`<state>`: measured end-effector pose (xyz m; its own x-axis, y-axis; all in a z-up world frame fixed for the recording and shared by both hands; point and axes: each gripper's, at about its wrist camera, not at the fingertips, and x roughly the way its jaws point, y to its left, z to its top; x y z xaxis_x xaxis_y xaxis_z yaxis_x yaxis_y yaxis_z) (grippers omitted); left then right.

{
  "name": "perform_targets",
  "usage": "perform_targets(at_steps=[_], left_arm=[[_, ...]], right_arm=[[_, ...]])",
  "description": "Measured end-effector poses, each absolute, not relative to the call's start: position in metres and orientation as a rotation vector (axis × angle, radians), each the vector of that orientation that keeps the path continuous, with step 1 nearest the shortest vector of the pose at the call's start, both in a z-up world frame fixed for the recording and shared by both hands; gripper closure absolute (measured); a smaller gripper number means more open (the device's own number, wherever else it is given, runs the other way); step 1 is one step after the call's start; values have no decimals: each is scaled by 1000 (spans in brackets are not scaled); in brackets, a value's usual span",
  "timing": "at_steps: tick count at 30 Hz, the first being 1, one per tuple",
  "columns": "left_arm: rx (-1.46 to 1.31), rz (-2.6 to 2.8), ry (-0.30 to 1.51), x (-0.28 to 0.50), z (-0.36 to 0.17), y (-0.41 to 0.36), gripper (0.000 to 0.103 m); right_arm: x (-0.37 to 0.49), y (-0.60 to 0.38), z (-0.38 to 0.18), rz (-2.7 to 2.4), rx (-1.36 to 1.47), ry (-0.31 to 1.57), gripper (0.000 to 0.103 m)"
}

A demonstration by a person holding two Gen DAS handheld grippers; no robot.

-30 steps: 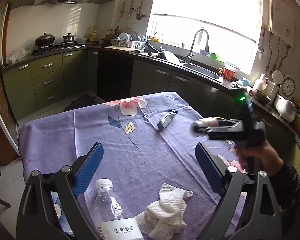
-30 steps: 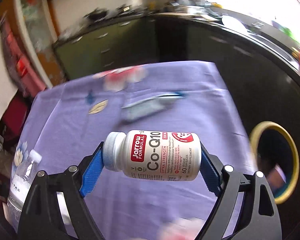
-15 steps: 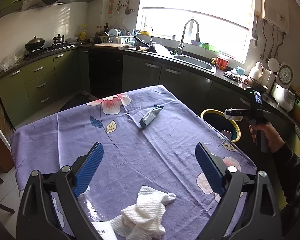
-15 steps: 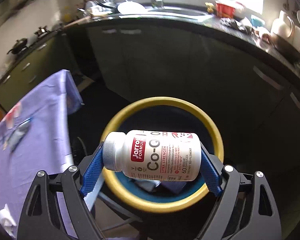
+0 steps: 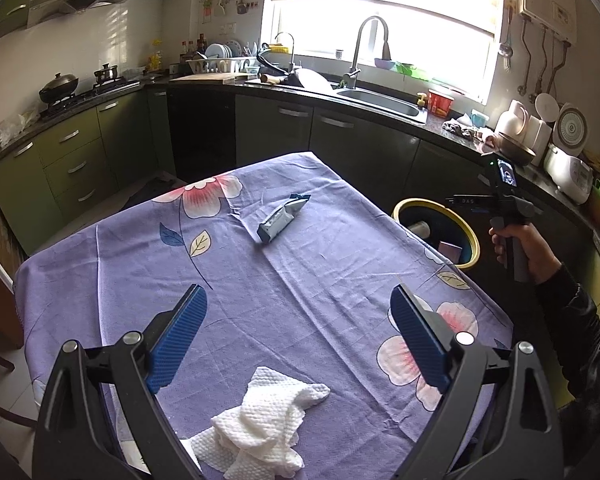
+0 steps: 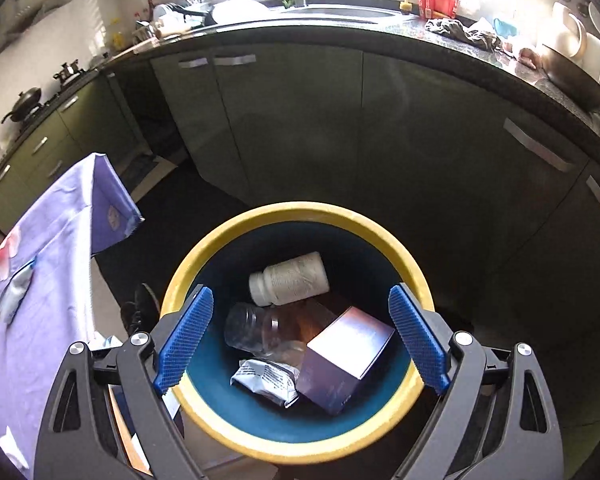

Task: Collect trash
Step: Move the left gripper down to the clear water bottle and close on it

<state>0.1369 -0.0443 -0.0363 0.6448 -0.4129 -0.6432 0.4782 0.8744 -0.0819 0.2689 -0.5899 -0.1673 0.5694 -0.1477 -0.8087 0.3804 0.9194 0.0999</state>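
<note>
My right gripper [image 6: 300, 340] is open and empty above the yellow-rimmed bin [image 6: 204, 256]. The white pill bottle [image 6: 290, 283] lies inside the bin with a clear jar [image 6: 256, 328], a purple box [image 6: 348, 354] and a silver wrapper [image 6: 266, 380]. In the left wrist view the bin [image 5: 470, 224] stands off the table's right side, with the right gripper [image 5: 474, 201] over it. My left gripper [image 5: 298, 336] is open and empty above the purple tablecloth [image 5: 300, 288]. A crumpled white paper towel [image 5: 264, 420] lies just below it. A blue-grey wrapper [image 5: 282, 218] lies farther back.
Dark green cabinets [image 5: 340, 136] and a black counter with a sink [image 5: 384, 100] run behind the table. A stove with pots [image 5: 76, 84] is at the left. Appliances [image 5: 568, 164] stand on the counter at the right. The tablecloth corner [image 6: 112, 208] hangs beside the bin.
My right gripper swung from the table to over the bin, opened, and the pill bottle dropped in. My left gripper drew back and the clear water bottle left its view.
</note>
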Motion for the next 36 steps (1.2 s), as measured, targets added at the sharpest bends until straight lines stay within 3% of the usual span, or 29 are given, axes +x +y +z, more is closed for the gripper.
perform_targets(at_steps=[18,32,36], left_arm=[[142,-566,821,134,-61,-58,15],[63,-251,964,124,-72,42,15],[61,-226,1035,125,-91,50,19]], right_arm=[[241,-543,-141,-146,233,872,14],[245,-521,-150,-65,217,889,14],[245,-512,-150,-43,200,894,14]])
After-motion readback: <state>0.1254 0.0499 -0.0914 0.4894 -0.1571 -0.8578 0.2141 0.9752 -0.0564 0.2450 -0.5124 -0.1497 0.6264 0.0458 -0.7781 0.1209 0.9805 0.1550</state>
